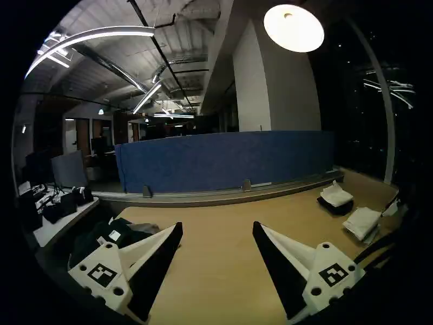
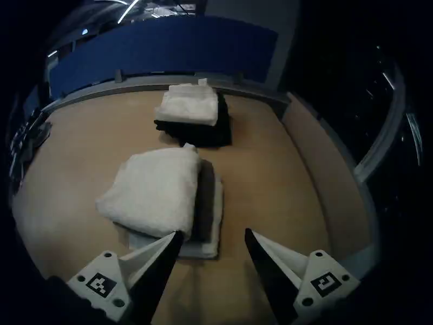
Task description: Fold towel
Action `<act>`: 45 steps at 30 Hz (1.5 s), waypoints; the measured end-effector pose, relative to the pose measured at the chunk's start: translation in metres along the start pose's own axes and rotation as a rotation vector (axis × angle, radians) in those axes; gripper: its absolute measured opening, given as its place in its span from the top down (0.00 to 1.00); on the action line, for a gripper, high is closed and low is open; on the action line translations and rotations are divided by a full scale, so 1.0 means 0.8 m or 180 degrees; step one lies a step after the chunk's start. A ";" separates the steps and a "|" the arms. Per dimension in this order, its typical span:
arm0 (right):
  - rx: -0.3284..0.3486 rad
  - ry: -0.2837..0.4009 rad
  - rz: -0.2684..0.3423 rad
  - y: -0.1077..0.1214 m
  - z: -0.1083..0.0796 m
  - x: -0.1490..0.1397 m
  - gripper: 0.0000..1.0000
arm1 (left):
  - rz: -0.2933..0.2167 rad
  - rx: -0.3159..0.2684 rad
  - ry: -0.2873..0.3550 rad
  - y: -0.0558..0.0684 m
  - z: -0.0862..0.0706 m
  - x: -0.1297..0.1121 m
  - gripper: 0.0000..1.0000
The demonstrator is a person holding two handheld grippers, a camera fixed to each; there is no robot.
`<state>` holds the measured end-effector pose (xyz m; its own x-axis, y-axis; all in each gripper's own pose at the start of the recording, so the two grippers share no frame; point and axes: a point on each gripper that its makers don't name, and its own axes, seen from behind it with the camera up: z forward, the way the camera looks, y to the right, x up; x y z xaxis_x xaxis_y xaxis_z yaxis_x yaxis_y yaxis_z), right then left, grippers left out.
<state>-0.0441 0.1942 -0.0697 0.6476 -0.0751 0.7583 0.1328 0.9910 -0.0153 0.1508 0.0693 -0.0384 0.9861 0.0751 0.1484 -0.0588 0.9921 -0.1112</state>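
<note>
The white folded terry towel (image 2: 154,187) lies as a thick, soft square on top of a small stack. Under it a dark layer (image 2: 204,201) shows as a band along one side, and below that a second pale folded towel (image 2: 215,219) sticks out at the near edge. The stack rests on the light wooden bench (image 2: 260,162), just ahead of the right claw (image 2: 212,234). The claw's two white fingers, black on their inner faces, stand spread apart with nothing between them. The towel's near corner comes right up to the tip of one finger; whether they touch I cannot tell.

Farther along the bench, apart from this stack, a smaller white folded towel (image 2: 187,104) sits on a black folded cloth (image 2: 208,132). This pair lies close to the grey rail at the foot of a blue fabric partition (image 2: 162,49).

In the left gripper view the left claw (image 1: 216,226) hangs over bare bench, its fingers likewise wide apart and holding nothing. Both towel stacks lie well off toward the right side of that view, near the bench's far end. On the other side, just beside one finger, a heap of dark green clothing (image 1: 108,235) with a small white tag rests at the bench edge. Past it stands a pale neighbouring desk (image 1: 59,223) carrying black items, with a grey monitor (image 1: 69,169) behind. Overhead hang a round glowing ceiling lamp (image 1: 294,27) and a long curved strip light (image 1: 92,37).
</note>
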 end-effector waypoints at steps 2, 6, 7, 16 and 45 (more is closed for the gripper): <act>0.0019 -0.0001 0.0003 -0.001 -0.001 0.000 0.12 | 0.0000 0.0004 0.0001 -0.001 0.000 0.000 0.04; 0.0048 0.0001 0.0008 -0.003 -0.004 0.000 0.12 | -0.0004 0.0007 0.0005 -0.002 0.000 -0.001 0.04; 0.0053 0.0000 0.0008 -0.003 -0.005 -0.001 0.12 | -0.0003 0.0007 0.0004 -0.002 -0.001 -0.001 0.04; 0.0069 -0.0016 -0.0010 -0.007 -0.012 -0.012 0.12 | -0.0007 0.0001 0.0004 -0.002 -0.002 -0.002 0.04; 0.0487 0.0172 -0.0098 -0.116 0.018 0.039 0.12 | -0.0009 0.0062 0.0016 -0.014 -0.010 0.001 0.04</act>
<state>-0.0474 0.1013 -0.0352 0.6849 -0.1075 0.7207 0.0402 0.9931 0.1099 0.1531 0.0576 -0.0447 0.9870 0.0717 0.1439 -0.0588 0.9941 -0.0914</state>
